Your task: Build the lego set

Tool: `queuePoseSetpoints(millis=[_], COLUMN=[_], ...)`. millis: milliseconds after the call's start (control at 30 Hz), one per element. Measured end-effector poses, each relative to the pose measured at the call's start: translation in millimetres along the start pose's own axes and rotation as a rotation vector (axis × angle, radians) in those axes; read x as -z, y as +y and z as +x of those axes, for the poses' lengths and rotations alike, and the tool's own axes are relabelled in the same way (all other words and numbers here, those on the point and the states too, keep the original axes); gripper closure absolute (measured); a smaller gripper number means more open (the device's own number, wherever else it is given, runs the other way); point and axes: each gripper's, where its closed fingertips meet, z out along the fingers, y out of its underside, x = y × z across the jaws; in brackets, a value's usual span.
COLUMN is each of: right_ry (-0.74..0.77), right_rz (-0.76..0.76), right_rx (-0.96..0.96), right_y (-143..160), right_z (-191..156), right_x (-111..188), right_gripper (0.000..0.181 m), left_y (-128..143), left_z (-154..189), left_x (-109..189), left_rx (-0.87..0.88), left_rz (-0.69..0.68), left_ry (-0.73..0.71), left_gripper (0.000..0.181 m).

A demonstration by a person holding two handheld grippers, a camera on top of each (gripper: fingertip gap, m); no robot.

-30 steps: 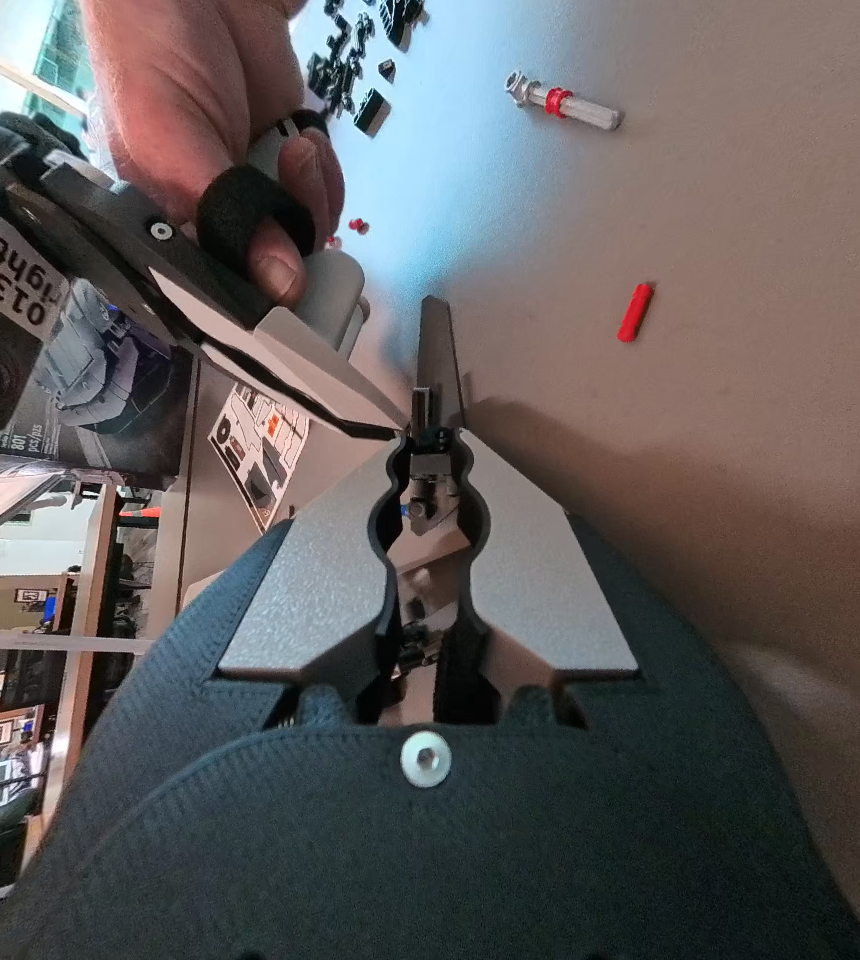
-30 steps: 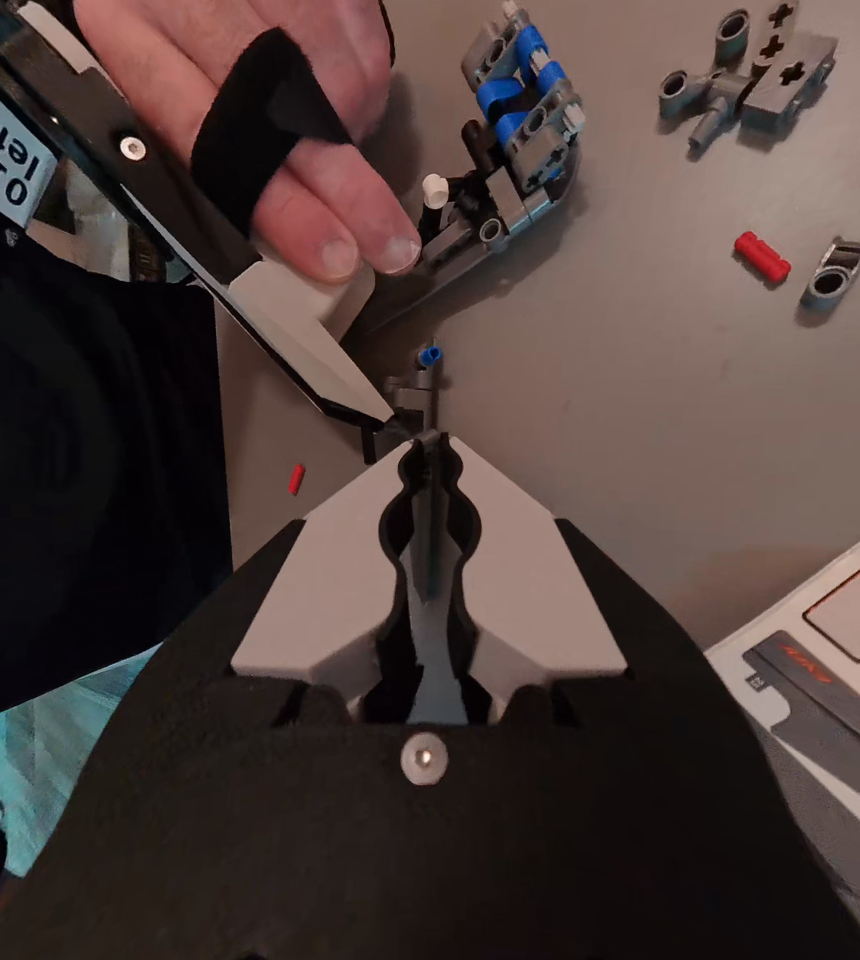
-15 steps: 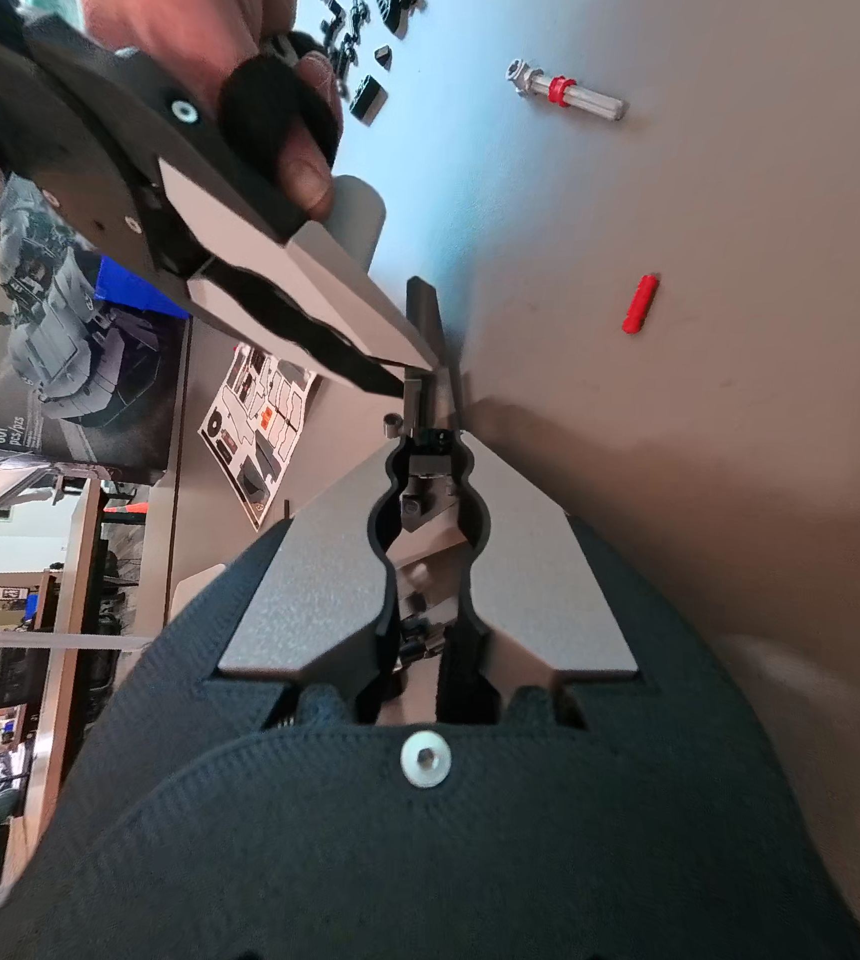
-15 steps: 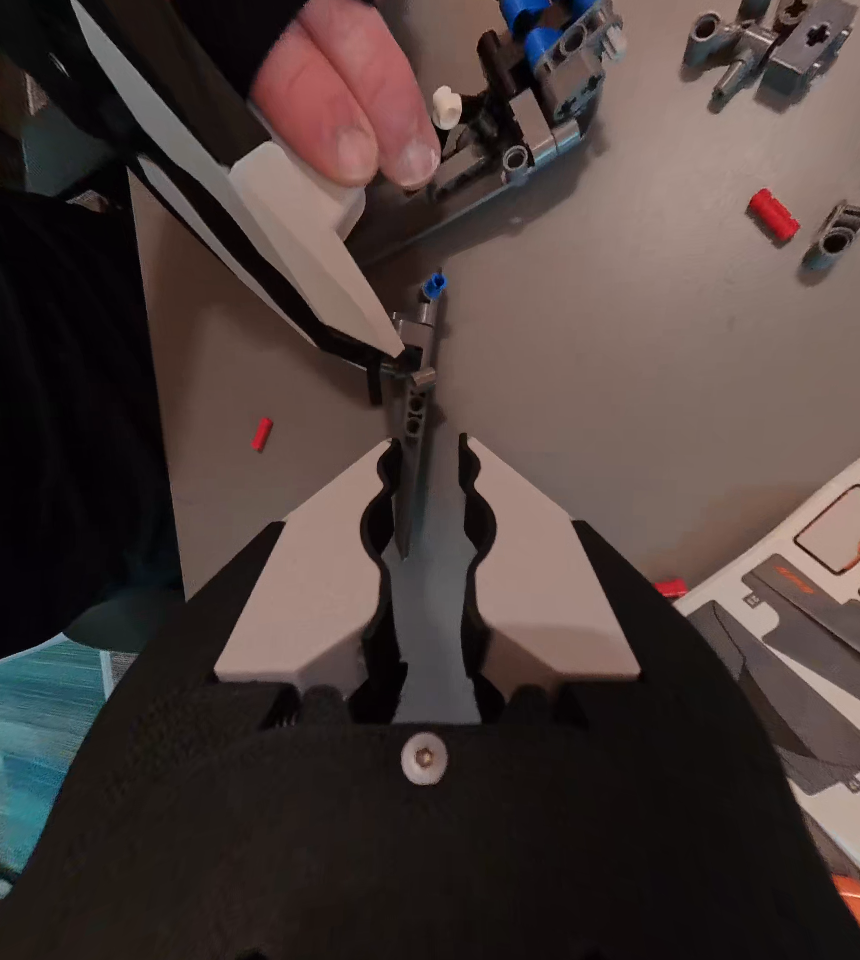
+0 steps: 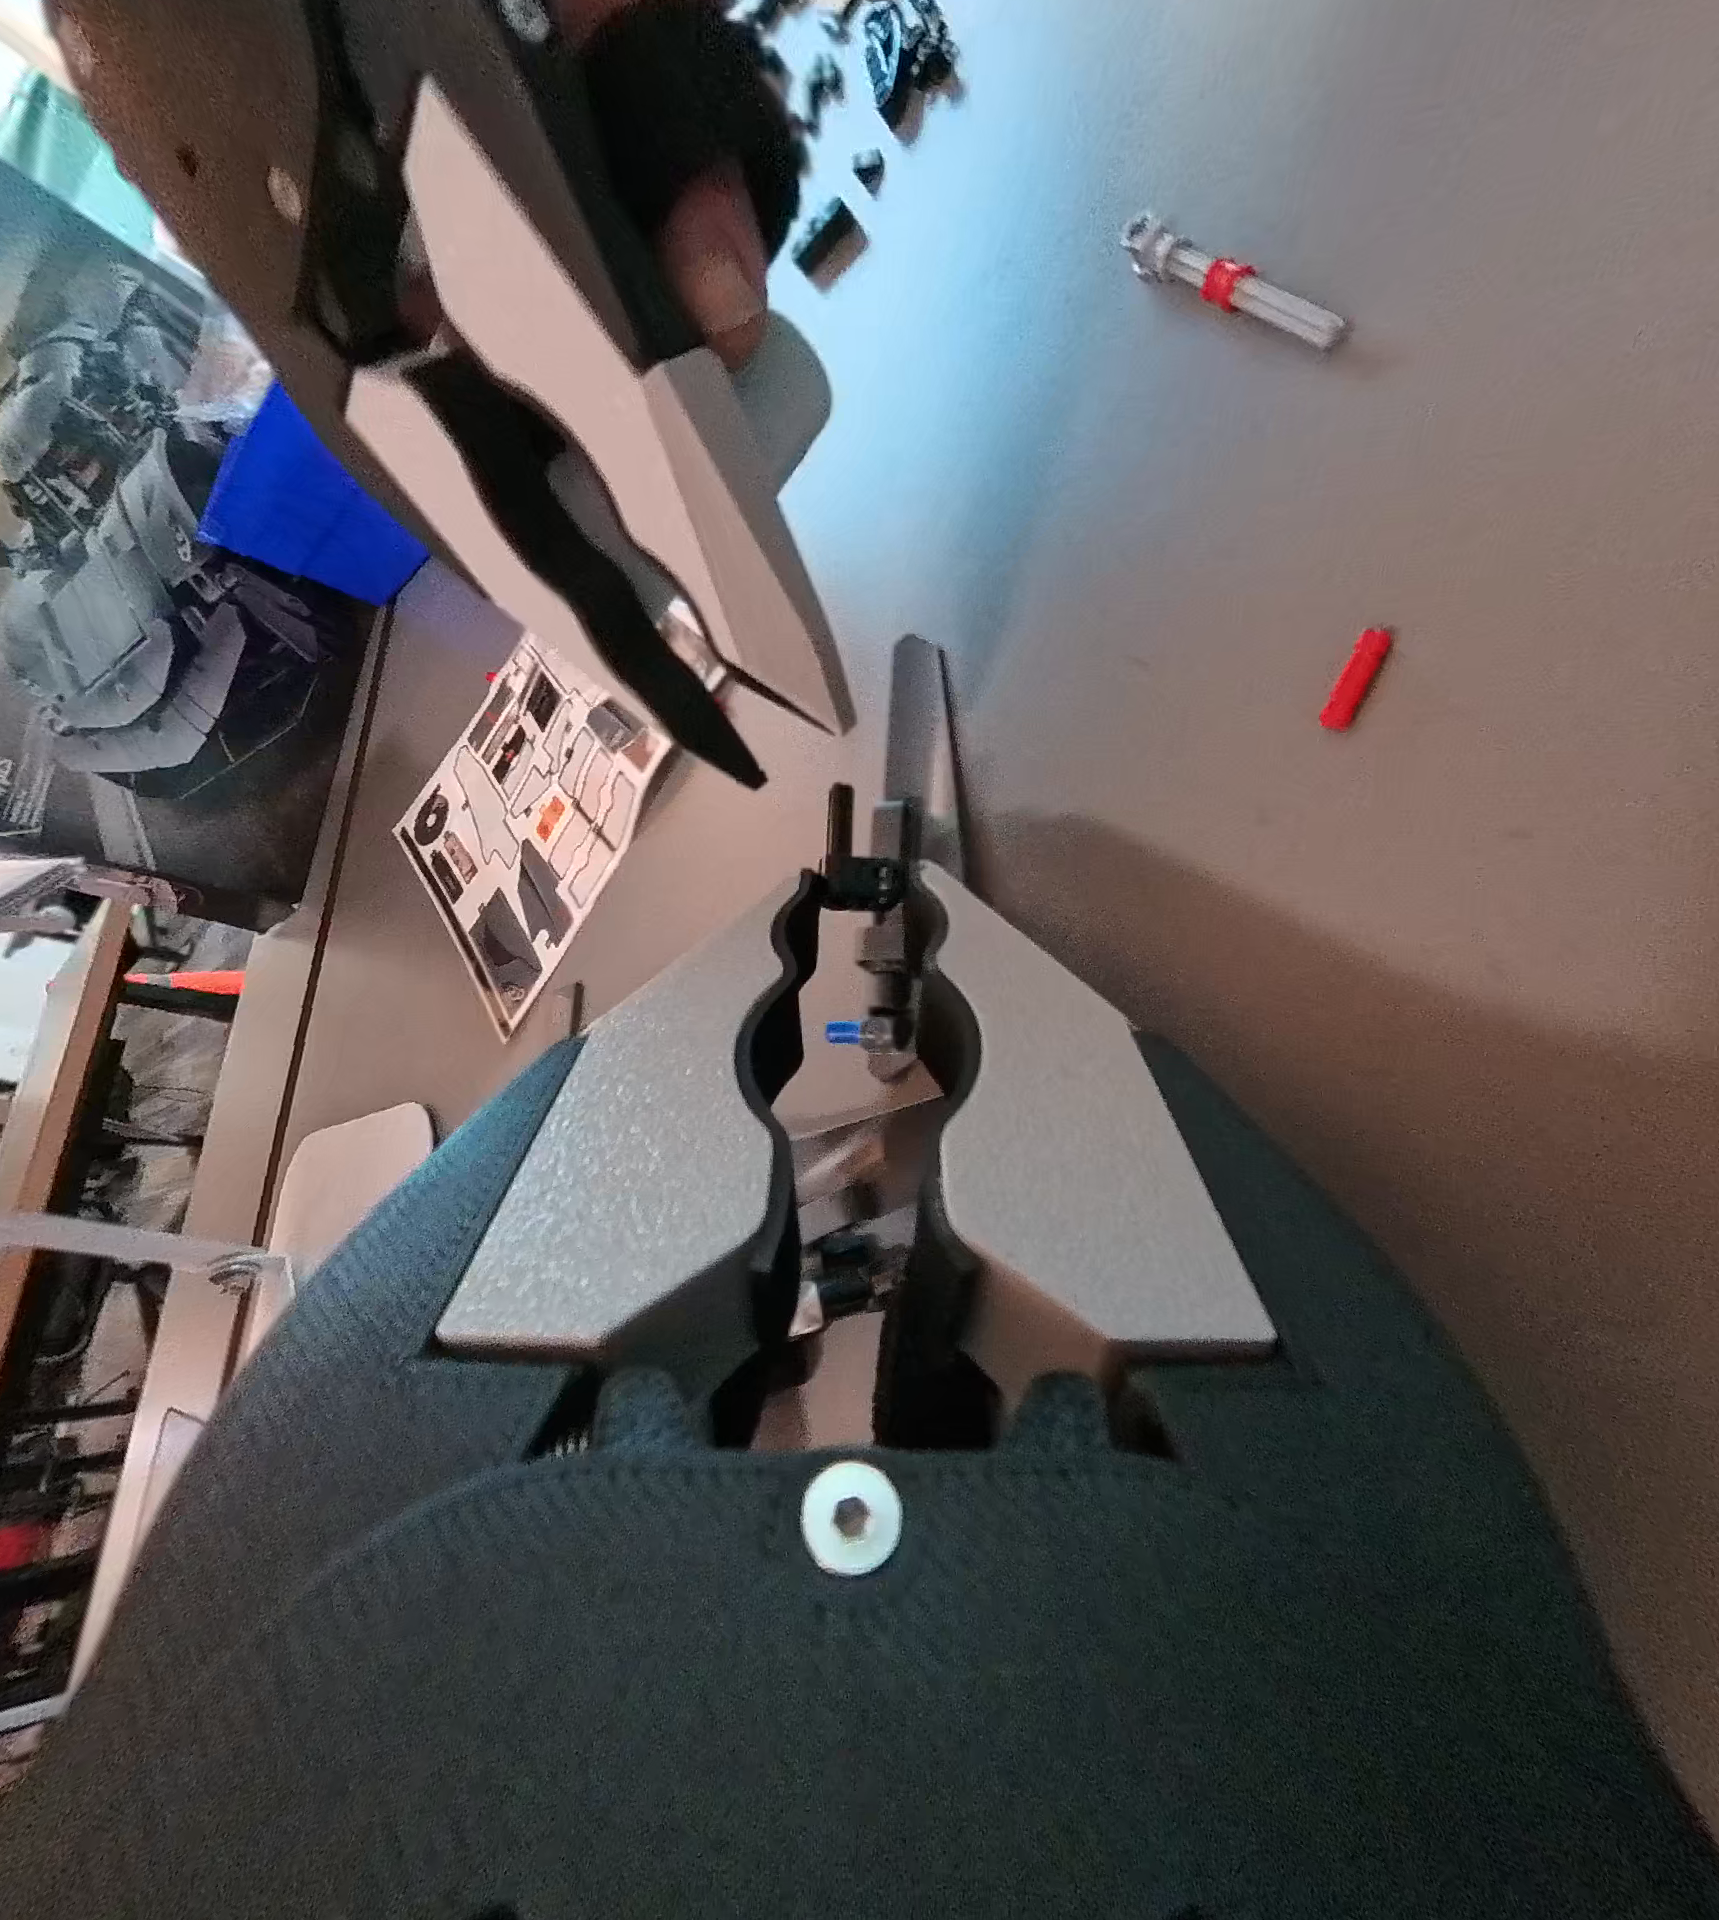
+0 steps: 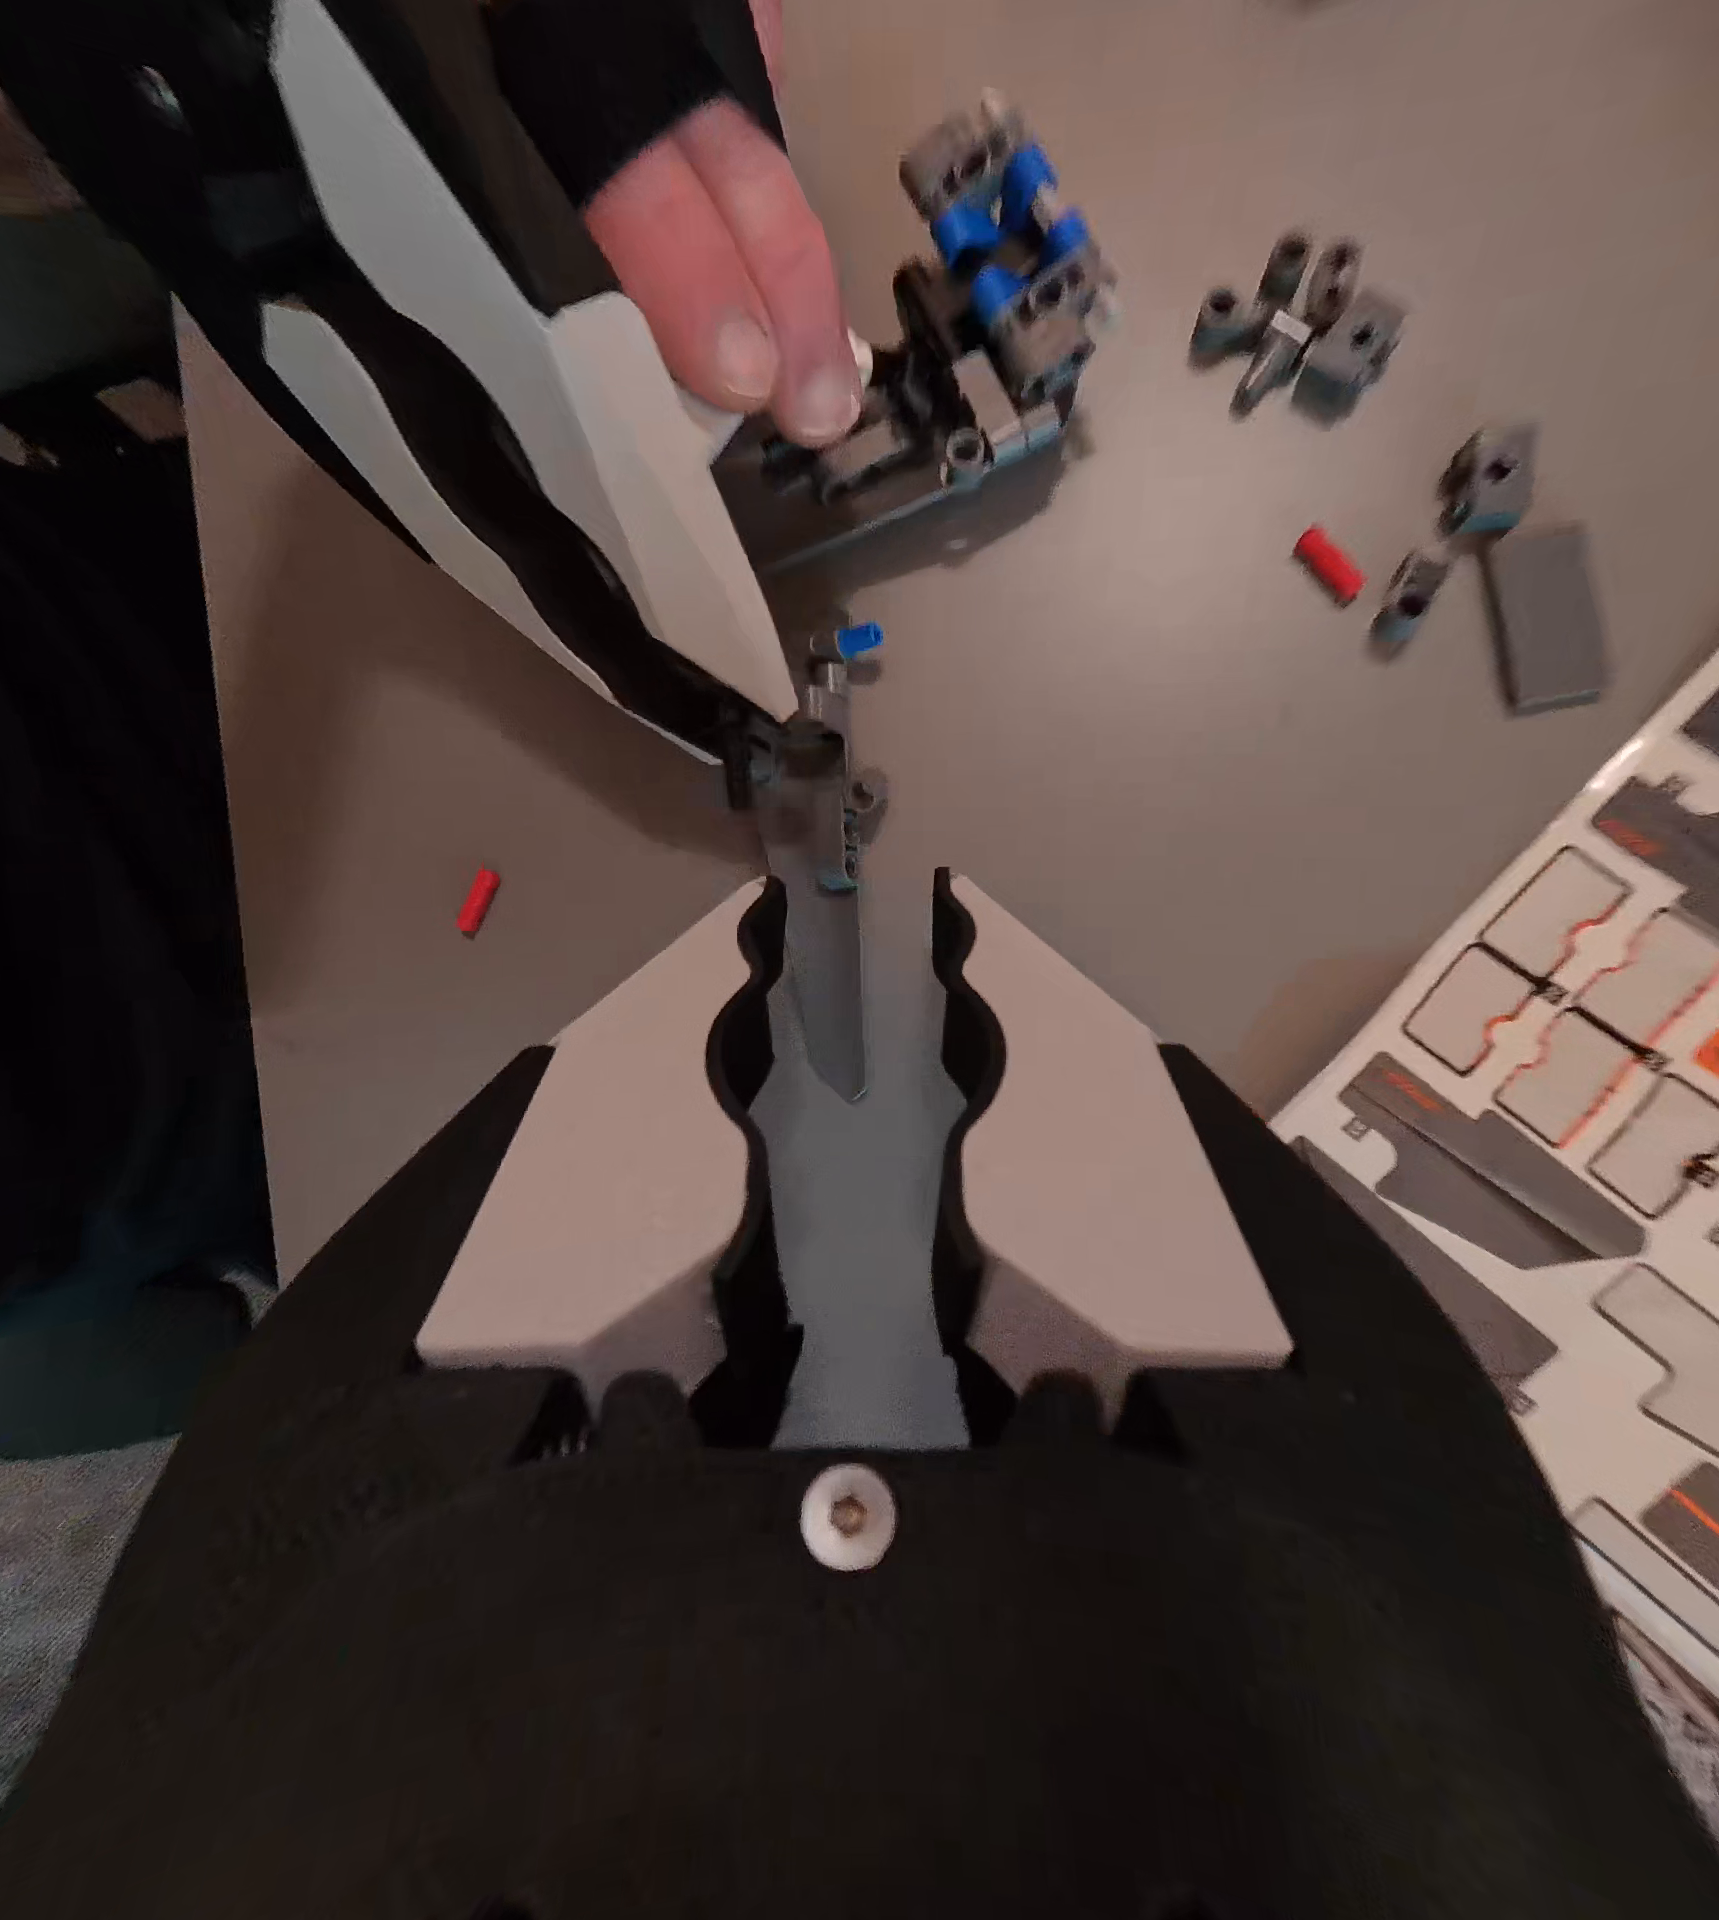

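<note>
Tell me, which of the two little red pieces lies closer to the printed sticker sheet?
The stubby red piece, up among the loose grey parts right of the open gripper. The slimmer red piece lies alone on the far side, left of the fingers, away from the sticker sheet.

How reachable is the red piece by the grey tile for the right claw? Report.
Probably yes: the right claw is open, the red piece lies unobstructed, but the left claw's beam sits between its fingers.

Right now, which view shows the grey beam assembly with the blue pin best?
Right wrist view: the grey beam assembly shows side-on, blue pin on top. Left wrist view sees it edge-on, half hidden between the left gripper's fingers.
</note>
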Motion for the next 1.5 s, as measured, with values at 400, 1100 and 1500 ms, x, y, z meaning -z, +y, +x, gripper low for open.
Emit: queuePoseSetpoints(millis=[400, 1100, 1500], right_ry=[-0.102, 0.024, -0.013], right_rz=[0.437, 0.38, 0.443], right_rx=[-0.237, -0.101, -0.149], right_y=[-44.5, -68.3, -74.5], right_z=[-27.9, -34.8, -34.1], right_x=[18.7, 30.0, 36.0], right_gripper=[0.157, 0.176, 0.176], left_y=[-18.8, -37.8, -36.0], left_z=[-33.4, -47.9, -50.0], left_x=[18.4, 37.8, 38.4], left_rx=[0.057, -0.143, -0.165], left_rz=[0.118, 0.139, 0.095], left_ry=[-0.184, -0.354, -0.408], left_gripper=[0.168, 0.17, 0.181])
